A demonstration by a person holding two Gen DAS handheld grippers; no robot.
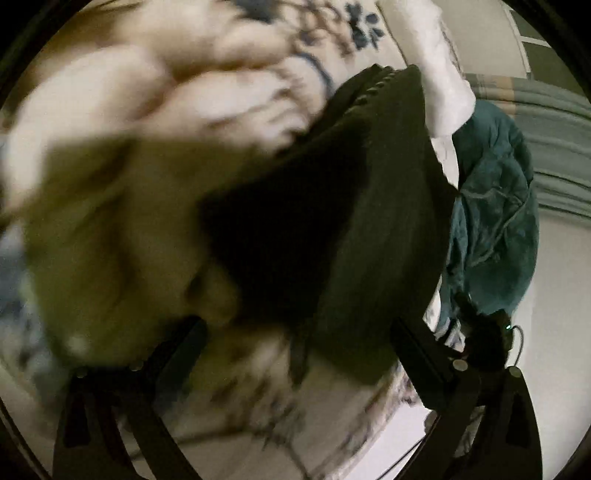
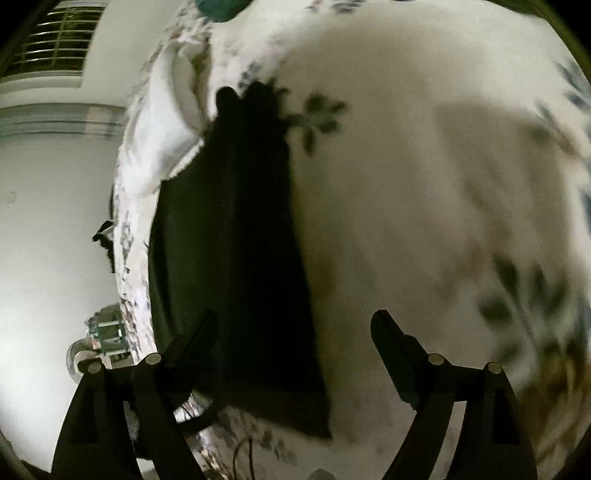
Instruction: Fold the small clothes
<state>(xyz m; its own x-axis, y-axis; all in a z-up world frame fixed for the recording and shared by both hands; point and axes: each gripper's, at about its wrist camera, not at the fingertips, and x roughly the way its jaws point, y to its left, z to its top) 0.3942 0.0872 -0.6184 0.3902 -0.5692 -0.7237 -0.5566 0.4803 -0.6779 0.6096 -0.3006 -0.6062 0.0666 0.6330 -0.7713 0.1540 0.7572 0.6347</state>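
Note:
A small dark garment (image 1: pixel 369 206) lies on a white bedspread with a blue floral print (image 1: pixel 155 122). In the left wrist view it is doubled over, with a ribbed band along its upper edge. My left gripper (image 1: pixel 295 332) is open right over its near edge, the fingers apart on either side. In the right wrist view the same dark garment (image 2: pixel 236 236) lies lengthwise near the bed's left edge. My right gripper (image 2: pixel 295 328) is open above its near end, the left finger (image 2: pixel 195 339) over the cloth. Both views are motion-blurred.
A teal garment (image 1: pixel 495 221) is heaped at the bed's edge on the right of the left wrist view; a bit of it shows in the right view (image 2: pixel 218 7). A white pillow (image 2: pixel 162 140) lies beside the dark garment. Floor and window (image 2: pixel 59 40) lie beyond the edge.

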